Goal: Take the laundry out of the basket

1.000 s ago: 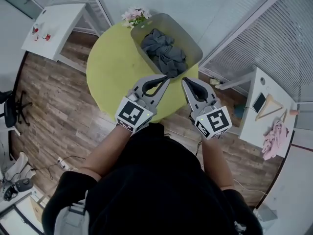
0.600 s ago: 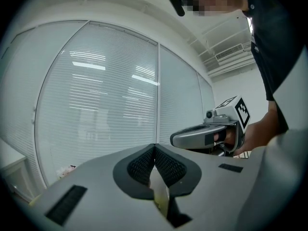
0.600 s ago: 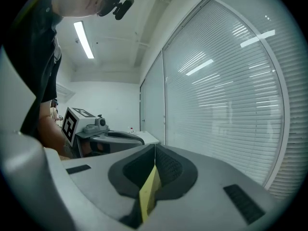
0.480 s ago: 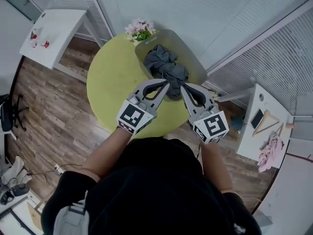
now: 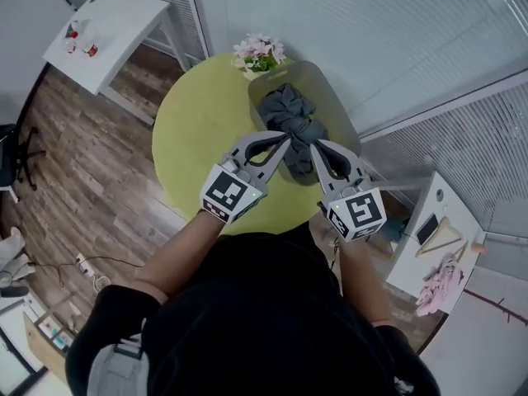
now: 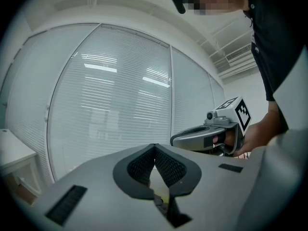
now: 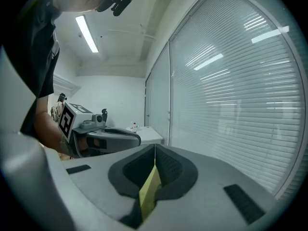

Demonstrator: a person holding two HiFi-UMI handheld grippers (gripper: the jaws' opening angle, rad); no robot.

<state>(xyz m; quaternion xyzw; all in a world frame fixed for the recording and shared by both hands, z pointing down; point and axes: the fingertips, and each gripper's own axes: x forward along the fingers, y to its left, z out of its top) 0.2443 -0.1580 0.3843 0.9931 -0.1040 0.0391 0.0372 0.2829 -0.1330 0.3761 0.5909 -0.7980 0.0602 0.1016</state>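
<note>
Laundry [image 5: 289, 112], a dark grey bundle, is seen inside the grey basket [image 5: 334, 97], which is placed on the far right part of the round yellow-green bench [image 5: 194, 139]. Pink flowers [image 5: 259, 52] are set just beside the basket's far corner. Both grippers are held side by side over the near part of the basket, with their tips at the bundle. Whether the cloth is touched cannot be told. The jaws of the left gripper [image 5: 285, 137] are closed with nothing between them. The jaws of the right gripper [image 5: 313, 144] are closed too, and nothing is gripped.
</note>
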